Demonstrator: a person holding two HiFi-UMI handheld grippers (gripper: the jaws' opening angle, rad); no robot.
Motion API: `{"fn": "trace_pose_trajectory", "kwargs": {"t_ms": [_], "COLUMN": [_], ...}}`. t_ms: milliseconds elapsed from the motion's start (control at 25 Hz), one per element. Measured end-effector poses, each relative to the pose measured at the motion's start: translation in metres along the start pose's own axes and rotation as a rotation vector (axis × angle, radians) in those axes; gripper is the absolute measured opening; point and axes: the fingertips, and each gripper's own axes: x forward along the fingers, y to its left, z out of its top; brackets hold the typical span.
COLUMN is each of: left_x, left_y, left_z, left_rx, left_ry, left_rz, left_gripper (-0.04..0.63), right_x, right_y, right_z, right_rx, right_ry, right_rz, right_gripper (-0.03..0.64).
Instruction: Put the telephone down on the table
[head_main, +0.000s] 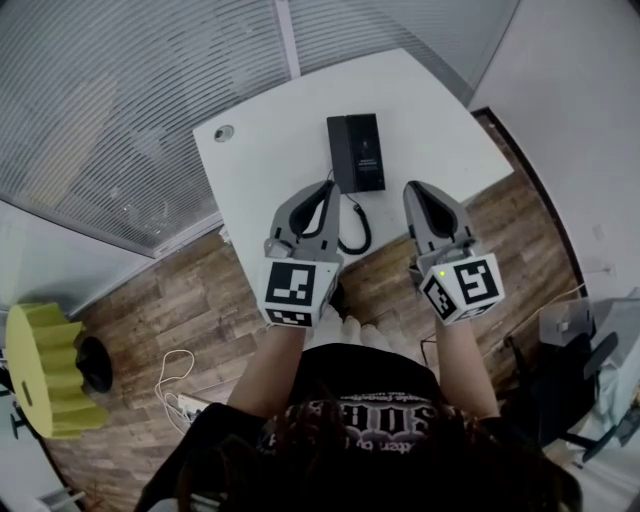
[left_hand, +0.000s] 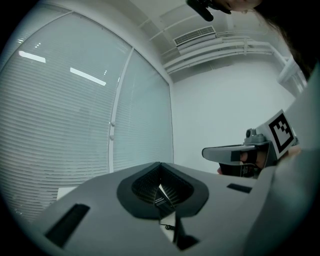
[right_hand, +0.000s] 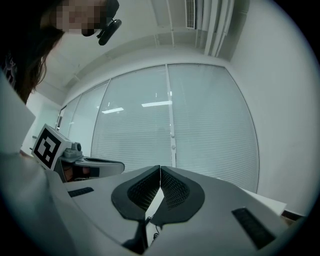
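Observation:
The black telephone (head_main: 357, 152) lies flat on the white table (head_main: 270, 150) toward its far side, and its coiled cord (head_main: 355, 230) loops over the near edge. My left gripper (head_main: 325, 190) hovers just short of the phone's near left corner, shut with nothing in it. My right gripper (head_main: 415, 192) hangs to the right of the phone, also shut and empty. In the left gripper view the jaws (left_hand: 160, 181) meet tip to tip, tilted up at the window blinds. The right gripper view shows its jaws (right_hand: 160, 179) pressed together the same way.
A round cable hole (head_main: 224, 132) sits at the table's far left corner. White cables (head_main: 178, 385) lie on the wooden floor, with a yellow stool (head_main: 45, 370) at the left. Window blinds (head_main: 120, 100) run behind the table, and a dark chair (head_main: 560, 390) stands at the right.

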Motion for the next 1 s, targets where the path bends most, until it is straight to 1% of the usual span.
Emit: {"fn": "trace_pose_trajectory", "kwargs": {"t_ms": [560,1000], "left_x": [-0.0011,0.0033], "left_y": [-0.0007,0.0032], "left_z": [-0.0032,-0.0053], "left_rx": [-0.004,-0.003], "left_ry": [0.007,0.015], "left_rz": [0.012,0.022], "left_gripper": [0.003,0.003], "right_x": [-0.0085,-0.0025], "right_y": [-0.0012,-0.0037], "right_z": [0.0018,-0.0003], "right_rx": [-0.028,-0.031], "right_ry": [-0.002,0.004], "right_rz": [-0.022,-0.016], "right_gripper": [0.028,0.028]}}
